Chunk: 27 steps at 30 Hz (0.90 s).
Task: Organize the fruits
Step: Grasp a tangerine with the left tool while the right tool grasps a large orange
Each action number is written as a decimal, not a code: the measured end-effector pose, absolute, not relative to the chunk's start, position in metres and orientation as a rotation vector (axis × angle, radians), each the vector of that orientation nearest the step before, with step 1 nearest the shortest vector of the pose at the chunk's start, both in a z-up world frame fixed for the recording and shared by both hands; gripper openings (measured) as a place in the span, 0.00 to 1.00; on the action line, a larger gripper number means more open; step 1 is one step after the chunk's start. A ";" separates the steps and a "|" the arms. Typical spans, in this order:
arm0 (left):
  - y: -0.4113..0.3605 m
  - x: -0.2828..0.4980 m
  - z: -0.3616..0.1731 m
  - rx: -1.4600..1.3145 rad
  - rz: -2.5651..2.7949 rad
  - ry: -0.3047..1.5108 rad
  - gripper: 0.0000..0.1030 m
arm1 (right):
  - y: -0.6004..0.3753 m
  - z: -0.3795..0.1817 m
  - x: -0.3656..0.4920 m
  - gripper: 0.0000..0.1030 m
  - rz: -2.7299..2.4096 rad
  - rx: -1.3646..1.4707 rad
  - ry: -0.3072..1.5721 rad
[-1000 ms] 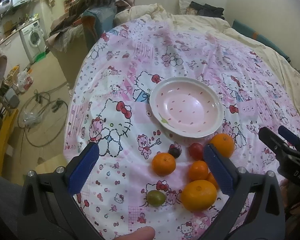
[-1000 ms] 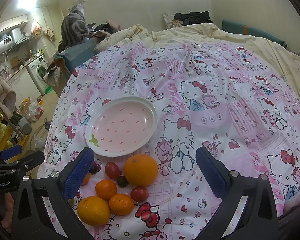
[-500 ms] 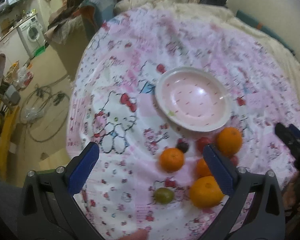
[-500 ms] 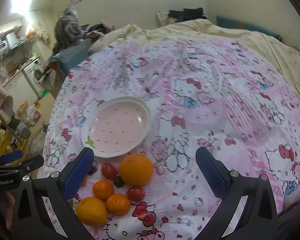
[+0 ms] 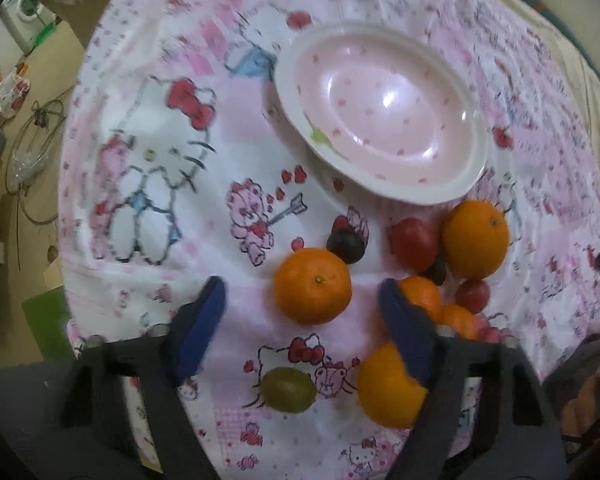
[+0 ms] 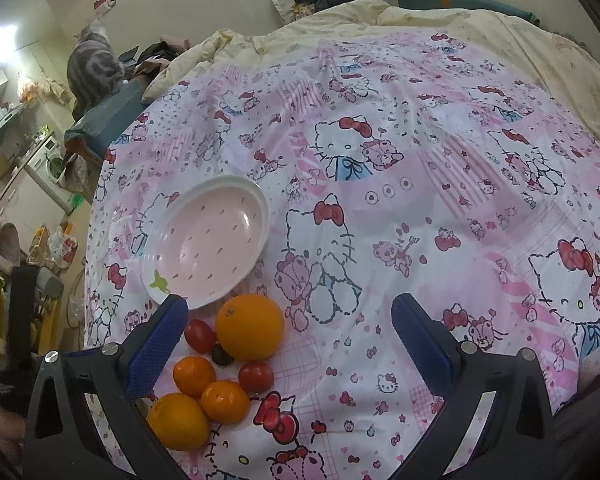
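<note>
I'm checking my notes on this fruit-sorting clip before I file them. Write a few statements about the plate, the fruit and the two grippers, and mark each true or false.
1. The pink plate with a white rim holds no fruit. True.
2. The left gripper is shut on a mandarin. False: its jaws stand open around the small orange mandarin, not touching it.
3. The green round fruit lies on the Hello Kitty print cloth, apart from the plate. True.
4. The right gripper holds the large orange. False: it is open and empty; the orange lies on the cloth.
5. The dark plum lies on the plate. False: it lies on the cloth beside the mandarin.
</note>
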State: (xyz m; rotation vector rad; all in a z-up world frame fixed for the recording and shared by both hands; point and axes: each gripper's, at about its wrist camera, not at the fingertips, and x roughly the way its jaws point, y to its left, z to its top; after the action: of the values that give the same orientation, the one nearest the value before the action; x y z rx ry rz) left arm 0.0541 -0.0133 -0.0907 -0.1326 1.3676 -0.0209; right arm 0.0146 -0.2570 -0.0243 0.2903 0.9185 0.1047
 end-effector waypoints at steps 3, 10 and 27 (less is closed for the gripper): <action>-0.017 0.056 -0.101 -0.136 -0.028 1.391 0.56 | -0.257 -0.027 0.015 1.00 0.108 0.296 0.930; -0.015 0.054 -0.108 -0.191 -0.042 1.404 0.40 | -0.255 -0.036 0.017 1.00 0.117 0.293 0.971; 0.008 0.037 -0.090 -0.206 -0.105 1.380 0.37 | -0.207 -0.087 0.060 0.80 0.356 0.190 1.237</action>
State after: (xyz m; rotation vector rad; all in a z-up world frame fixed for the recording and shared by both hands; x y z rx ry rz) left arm 0.0367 0.0078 -0.0898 -0.2060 1.3798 -0.1052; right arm 0.0601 -0.2075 -0.0870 0.1904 1.2371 0.3558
